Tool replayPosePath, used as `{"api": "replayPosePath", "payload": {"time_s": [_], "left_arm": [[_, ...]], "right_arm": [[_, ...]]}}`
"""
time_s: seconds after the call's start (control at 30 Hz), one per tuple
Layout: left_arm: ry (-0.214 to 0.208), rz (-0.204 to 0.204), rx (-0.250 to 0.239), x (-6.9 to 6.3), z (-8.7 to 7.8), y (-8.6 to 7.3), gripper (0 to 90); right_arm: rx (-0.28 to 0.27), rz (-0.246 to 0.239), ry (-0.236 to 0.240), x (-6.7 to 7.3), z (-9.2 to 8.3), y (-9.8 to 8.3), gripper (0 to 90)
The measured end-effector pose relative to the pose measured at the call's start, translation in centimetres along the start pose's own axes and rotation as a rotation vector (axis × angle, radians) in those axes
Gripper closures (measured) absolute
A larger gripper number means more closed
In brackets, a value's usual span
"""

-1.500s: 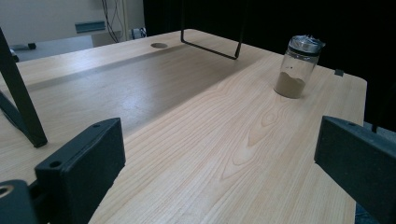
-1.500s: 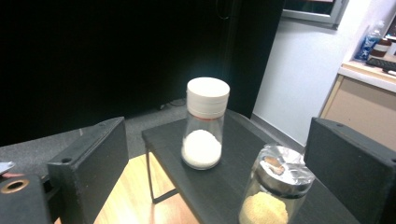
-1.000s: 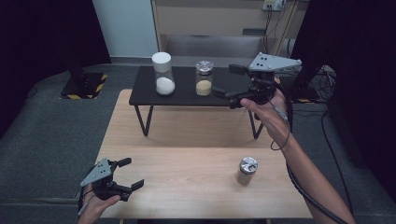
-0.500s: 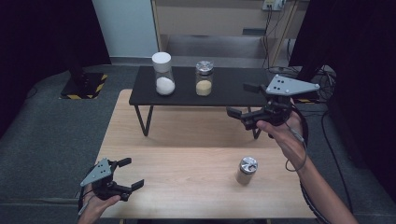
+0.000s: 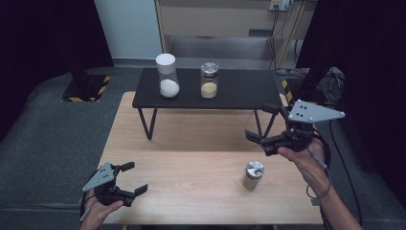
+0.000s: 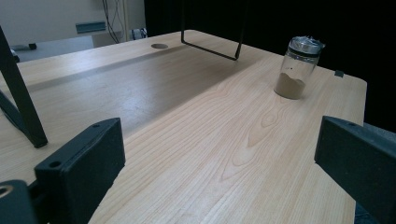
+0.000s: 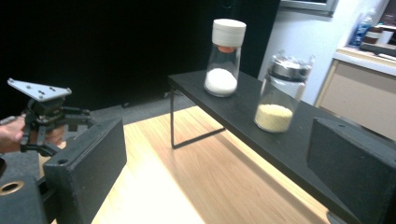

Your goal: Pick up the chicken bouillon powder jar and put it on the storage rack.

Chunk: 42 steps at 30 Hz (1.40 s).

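We note the right hand-held gripper wide apart and empty, above the small jar on the bench. The left hand-held gripper, also wide and empty, sits at the near left corner.

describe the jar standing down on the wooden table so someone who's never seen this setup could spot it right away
Start at the light wooden table under the black shelf. Near its front right stands a small glass jar with tan powder and a shiny metal lid. The other two jars sit up on the shelf; this one stands alone.
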<state>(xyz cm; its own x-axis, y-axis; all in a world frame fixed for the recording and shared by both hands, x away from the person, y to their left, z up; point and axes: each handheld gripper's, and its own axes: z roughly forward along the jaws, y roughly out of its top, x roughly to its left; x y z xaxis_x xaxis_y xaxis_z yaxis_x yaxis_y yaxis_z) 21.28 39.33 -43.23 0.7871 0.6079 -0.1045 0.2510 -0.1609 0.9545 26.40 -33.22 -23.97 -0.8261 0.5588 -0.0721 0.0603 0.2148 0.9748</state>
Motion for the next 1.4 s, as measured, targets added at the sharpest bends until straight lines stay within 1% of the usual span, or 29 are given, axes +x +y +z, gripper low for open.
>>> {"api": "replayPosePath", "payload": {"time_s": [0.13, 0.37, 0.53, 0.73, 0.83, 0.97, 1.03, 1.2, 1.27, 1.4], "left_arm": [[0.0, 0.0, 0.0, 0.0, 0.0, 0.0, 0.6], [0.003, 0.0, 0.0, 0.0, 0.0, 0.0, 0.6], [0.004, 0.0, -0.002, 0.0, 0.0, 0.0, 0.5], [0.004, 0.001, 0.001, -0.1, 0.0, 0.0, 0.5], [0.006, 0.001, 0.001, -0.1, 0.0, 0.0, 0.6], [0.005, 0.001, 0.0, -0.1, 0.0, 0.0, 0.5], [0.006, 0.002, 0.0, -0.1, 0.0, 0.0, 0.6], [0.006, 0.001, 0.0, -0.1, 0.0, 0.0, 0.5], [0.006, 0.002, 0.0, -0.1, 0.0, 0.0, 0.5], [0.006, 0.002, -0.002, 0.0, -0.1, 0.0, 0.5]], "right_arm": [[0.01, -0.019, -0.03, 0.8, -1.1, -0.8, 6.0], [0.031, -0.032, -0.072, 2.1, -2.9, -2.4, 6.0], [0.043, -0.032, -0.107, 2.9, -4.2, -3.5, 5.9], [0.055, -0.012, -0.135, 3.4, -5.5, -5.0, 6.0], [0.06, -0.006, -0.146, 3.8, -5.9, -5.6, 6.0], [0.07, -0.016, -0.166, 4.3, -6.4, -6.2, 6.0], [0.076, -0.012, -0.168, 4.6, -6.6, -6.6, 6.0], [0.08, -0.007, -0.188, 5.2, -6.9, -7.9, 6.0], [0.074, 0.004, -0.19, 5.3, -7.0, -8.6, 6.0], [0.082, 0.026, -0.191, 5.3, -7.0, -9.6, 5.9]]}}
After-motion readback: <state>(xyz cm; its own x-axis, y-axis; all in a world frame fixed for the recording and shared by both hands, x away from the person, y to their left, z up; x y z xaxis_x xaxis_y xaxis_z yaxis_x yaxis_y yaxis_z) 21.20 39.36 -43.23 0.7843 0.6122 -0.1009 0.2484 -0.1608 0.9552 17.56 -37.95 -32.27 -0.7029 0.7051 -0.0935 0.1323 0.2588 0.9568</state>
